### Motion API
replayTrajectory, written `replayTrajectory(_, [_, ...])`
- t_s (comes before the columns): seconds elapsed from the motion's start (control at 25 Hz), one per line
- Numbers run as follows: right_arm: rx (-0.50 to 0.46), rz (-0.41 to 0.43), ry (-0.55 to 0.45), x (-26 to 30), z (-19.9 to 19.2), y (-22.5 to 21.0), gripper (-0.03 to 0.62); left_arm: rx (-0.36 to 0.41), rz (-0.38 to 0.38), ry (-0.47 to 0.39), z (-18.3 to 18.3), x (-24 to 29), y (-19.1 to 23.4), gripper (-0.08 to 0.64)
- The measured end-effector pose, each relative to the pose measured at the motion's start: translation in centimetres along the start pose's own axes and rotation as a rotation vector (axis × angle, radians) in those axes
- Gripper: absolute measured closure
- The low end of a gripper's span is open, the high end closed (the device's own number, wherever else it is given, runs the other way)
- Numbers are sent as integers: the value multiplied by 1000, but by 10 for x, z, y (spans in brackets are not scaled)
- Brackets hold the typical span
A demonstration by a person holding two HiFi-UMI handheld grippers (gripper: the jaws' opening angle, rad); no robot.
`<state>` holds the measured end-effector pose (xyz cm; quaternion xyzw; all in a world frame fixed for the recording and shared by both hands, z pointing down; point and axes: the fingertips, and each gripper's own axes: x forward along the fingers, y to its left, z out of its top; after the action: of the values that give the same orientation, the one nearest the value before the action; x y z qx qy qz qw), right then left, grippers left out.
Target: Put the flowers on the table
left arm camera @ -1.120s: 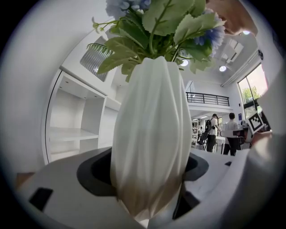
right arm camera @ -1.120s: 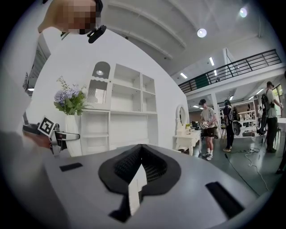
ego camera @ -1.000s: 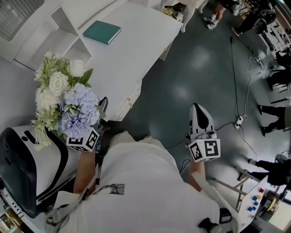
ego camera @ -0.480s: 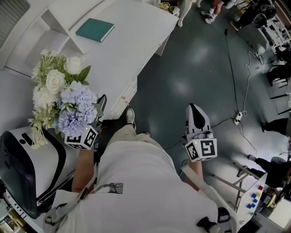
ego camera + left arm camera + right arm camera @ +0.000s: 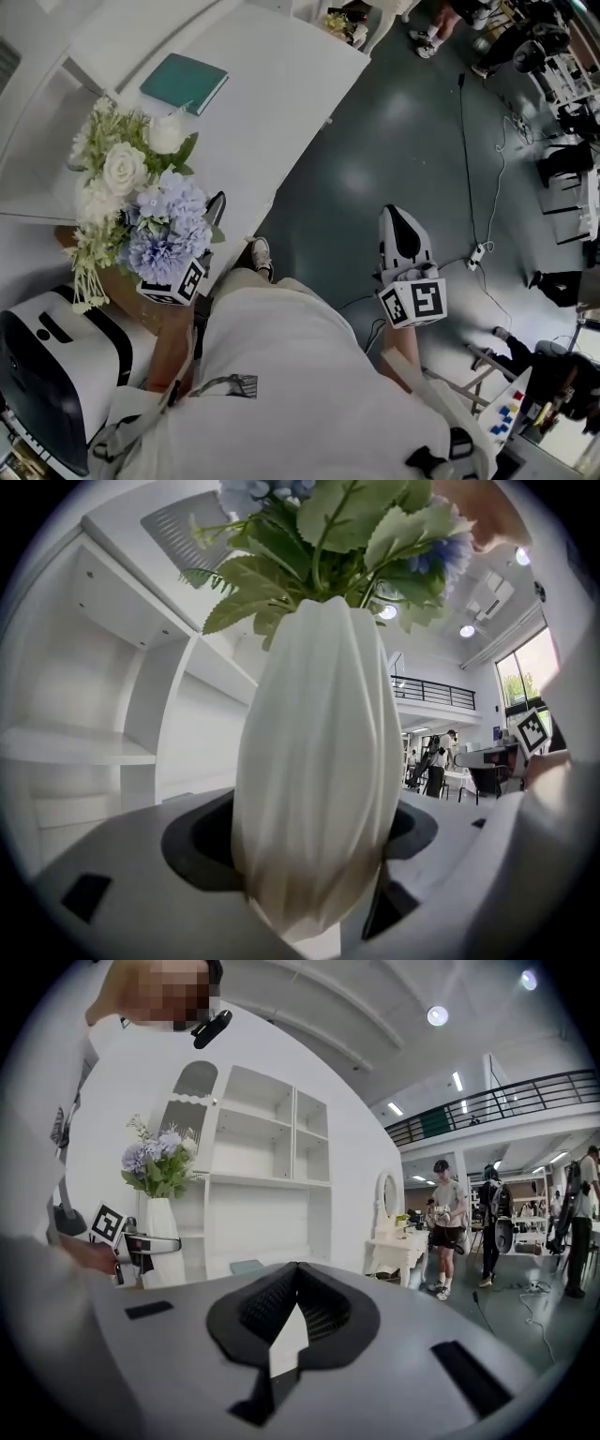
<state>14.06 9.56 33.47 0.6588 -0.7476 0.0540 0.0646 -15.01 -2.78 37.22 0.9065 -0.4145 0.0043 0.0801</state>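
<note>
Now, flowers (image 5: 141, 202): white roses and pale blue blooms with green leaves, standing in a ribbed white vase (image 5: 314, 761).
Vase: upright, its lower body clamped between the wide-set jaws of the left gripper (image 5: 309, 883).
Left gripper: closed on the vase, both pads pressing its sides; the marker cube sits just below the bouquet.
Left arm: bare forearm (image 5: 169, 342) bent up at the person's left side, holding the bouquet in front of the chest.
Where the flowers are: raised over the near left edge of the white table (image 5: 281, 103), not set down on it.
Right gripper (image 5: 403, 230): jaws drawn together with nothing between them.
Right arm: held forward at the person's right side, the gripper pointing out over the dark floor (image 5: 394, 141), well apart from the table.
On the table: a teal book (image 5: 184, 82) lies flat, beyond the bouquet.
</note>
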Motion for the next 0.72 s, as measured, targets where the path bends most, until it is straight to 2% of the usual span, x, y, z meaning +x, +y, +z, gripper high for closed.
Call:
replayTrajectory(0.2, [-16,2,4,0,7,7,583,-8,-17,-5,1,1,-4,170])
replayTrajectory(0.52, [11,-12,36,-10,-5,15,583,-22,-21,15,-5,-4,-4,170])
replayTrajectory(0.72, [4,23,18,16,-4,-10,583,-20,9,17,-10,25,-8,170])
